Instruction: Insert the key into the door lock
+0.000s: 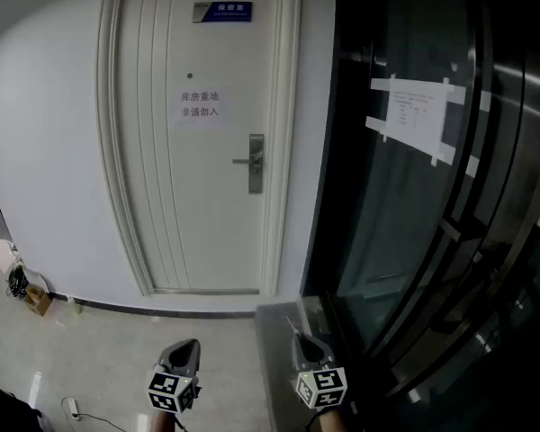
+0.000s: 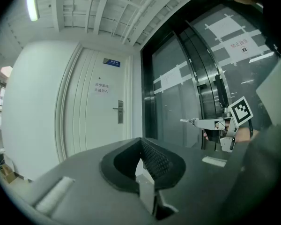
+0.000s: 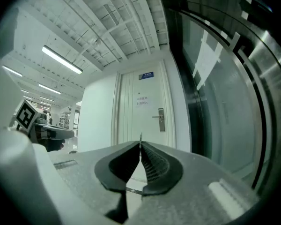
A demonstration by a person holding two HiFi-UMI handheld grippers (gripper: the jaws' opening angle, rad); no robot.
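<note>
Item, ours: left gripper (image 1: pixel 184 347) and right gripper (image 1: pixel 299 338), grey moulded bodies tapering forward. We note black ribbed fingers (image 2: pixel 155 161) and a white cube (image 1: pixel 173 391) with black square markers on each.

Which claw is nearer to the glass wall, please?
Right. The right claw, holding the key, is low beside the glass wall; the left claw is farther left, over the floor before the door.
</note>
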